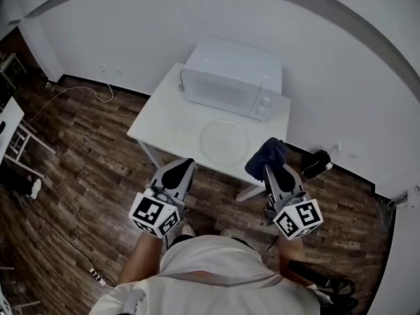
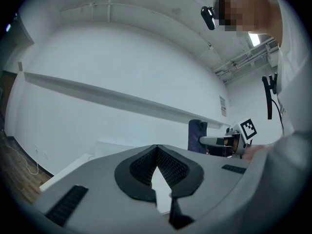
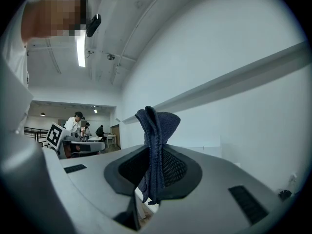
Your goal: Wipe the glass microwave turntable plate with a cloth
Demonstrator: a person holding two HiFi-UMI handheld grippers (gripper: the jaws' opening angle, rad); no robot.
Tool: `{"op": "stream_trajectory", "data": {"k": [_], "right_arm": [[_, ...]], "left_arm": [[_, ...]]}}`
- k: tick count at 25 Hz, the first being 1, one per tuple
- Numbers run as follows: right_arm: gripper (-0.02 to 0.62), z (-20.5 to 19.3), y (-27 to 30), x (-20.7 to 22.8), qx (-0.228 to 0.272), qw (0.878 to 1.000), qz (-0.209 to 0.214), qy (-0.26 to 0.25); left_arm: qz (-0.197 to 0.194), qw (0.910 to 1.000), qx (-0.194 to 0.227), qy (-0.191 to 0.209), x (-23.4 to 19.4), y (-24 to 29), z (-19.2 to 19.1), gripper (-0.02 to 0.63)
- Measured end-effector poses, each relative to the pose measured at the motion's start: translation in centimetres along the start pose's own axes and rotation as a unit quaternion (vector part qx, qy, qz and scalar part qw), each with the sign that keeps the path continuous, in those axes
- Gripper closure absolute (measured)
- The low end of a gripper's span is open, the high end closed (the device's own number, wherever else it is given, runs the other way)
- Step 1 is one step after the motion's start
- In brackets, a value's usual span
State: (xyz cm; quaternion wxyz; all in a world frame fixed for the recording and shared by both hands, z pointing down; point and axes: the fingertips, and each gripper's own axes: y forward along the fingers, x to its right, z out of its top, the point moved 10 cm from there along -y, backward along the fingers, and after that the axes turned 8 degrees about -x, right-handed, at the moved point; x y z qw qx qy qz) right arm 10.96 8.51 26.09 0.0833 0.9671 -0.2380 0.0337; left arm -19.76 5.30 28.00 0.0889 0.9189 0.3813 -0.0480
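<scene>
While held at the near edge of the desk (image 1: 164, 126), noted as follows. Left hand-held gripper (image 2: 156, 149): jaws closed together at the tips, nothing between them. Right hand-held gripper (image 1: 270, 168): clamped on a dark blue cloth (image 3: 157, 130), bunched and standing up above the jaws. Glass turntable plate (image 1: 224, 140): lying flat on the desk, just in front of the white microwave (image 1: 230, 77), clear of both grippers. Cloth near the plate's right side; contact not apparent.

A white boxy microwave oven (image 1: 231, 77) sits at the back of a white rectangular table (image 1: 165, 127), close to the pale wall (image 1: 131, 25). A thin white cable (image 1: 84, 88) trails over the dark wood-plank floor (image 1: 85, 176), and a white frame with rungs (image 1: 18, 138) stands at the left edge
</scene>
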Motion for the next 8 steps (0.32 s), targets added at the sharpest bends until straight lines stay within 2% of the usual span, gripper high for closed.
{"op": "stream_trajectory", "data": {"k": [8], "right_arm": [[0.534, -0.43, 0.15, 0.27, -0.008, 1.000, 0.008, -0.004]], "left_arm": [[0.012, 0.9999, -0.004, -0.003, 0.61, -0.35, -0.80, 0.597]]}}
